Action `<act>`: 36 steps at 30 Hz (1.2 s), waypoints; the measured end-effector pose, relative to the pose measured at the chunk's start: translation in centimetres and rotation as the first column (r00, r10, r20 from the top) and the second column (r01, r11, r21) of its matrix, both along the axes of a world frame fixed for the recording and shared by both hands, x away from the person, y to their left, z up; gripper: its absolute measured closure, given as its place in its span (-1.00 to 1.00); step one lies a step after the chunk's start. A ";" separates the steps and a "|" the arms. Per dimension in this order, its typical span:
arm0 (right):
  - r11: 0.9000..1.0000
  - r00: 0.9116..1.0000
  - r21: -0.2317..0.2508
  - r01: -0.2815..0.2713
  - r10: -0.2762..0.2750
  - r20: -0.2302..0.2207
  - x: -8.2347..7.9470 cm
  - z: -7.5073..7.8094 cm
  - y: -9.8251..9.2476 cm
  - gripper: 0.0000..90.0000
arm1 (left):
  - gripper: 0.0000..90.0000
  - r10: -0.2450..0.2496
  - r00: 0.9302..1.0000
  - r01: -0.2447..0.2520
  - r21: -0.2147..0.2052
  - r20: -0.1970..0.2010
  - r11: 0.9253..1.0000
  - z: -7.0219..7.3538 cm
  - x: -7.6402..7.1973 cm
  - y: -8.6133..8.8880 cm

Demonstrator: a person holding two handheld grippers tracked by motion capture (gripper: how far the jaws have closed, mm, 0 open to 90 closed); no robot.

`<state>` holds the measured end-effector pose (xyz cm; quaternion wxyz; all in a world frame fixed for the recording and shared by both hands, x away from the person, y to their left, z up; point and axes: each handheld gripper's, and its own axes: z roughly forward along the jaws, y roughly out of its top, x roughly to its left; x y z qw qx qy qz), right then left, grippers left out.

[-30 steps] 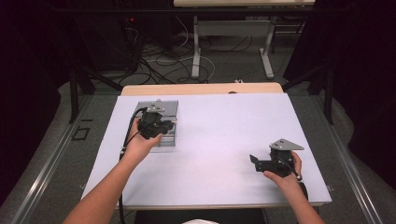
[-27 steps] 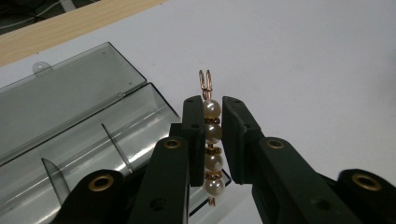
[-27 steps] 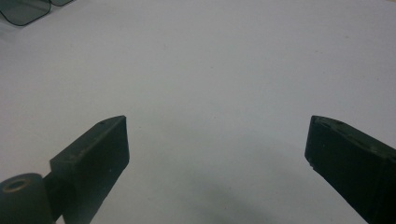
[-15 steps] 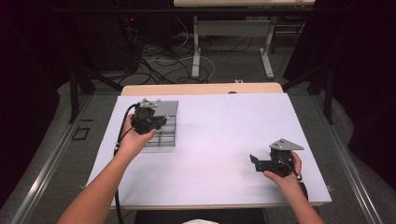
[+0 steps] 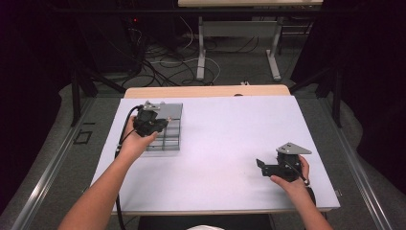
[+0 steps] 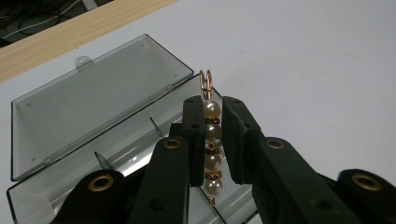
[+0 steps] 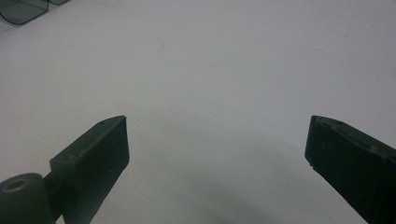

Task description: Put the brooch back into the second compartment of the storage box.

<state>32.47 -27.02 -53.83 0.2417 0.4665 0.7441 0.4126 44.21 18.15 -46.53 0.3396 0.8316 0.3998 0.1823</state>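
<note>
The clear plastic box (image 6: 98, 121) is the landmark here: it sits on the white bench (image 5: 230, 143) toward the far left corner, lid folded flat back on its hinge so the divided compartments lie open from above. Directly over those compartments, the left claw (image 6: 212, 135) is clamped on a pearl pendant (image 6: 211, 140), a short string of cream beads with small gold spacers and a copper wire loop at the end. The pads squeeze the beads from both sides along their length, with the loop sticking out past the fingertips and pointing toward the hinged lid. Holding it lengthwise like this keeps the string straight and steady, which probably suits laying it into, or lifting it out of, one narrow cell; which of the two is under way cannot be told from this moment. In the high view the left claw (image 5: 149, 122) hangs above the box's middle, the hand (image 5: 134, 143) behind it on the near side.

The right claw (image 7: 217, 140) is well away from the box, toward the near right of the bench, its jaws spread wide with nothing but bare white surface between them. In the high view it (image 5: 268, 167) rests low, seemingly parked so it stays out of the working hand's way. A corner of the box lid shows faintly at the top left of the right gripper view, too blurred to read further.
</note>
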 end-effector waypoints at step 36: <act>1.000 1.000 -0.003 0.003 -0.003 -0.004 0.1 -0.2 0.2 -0.87 | 0.77 0.031 1.000 -0.030 0.102 -0.001 0.994 -2.8 2.5 1.6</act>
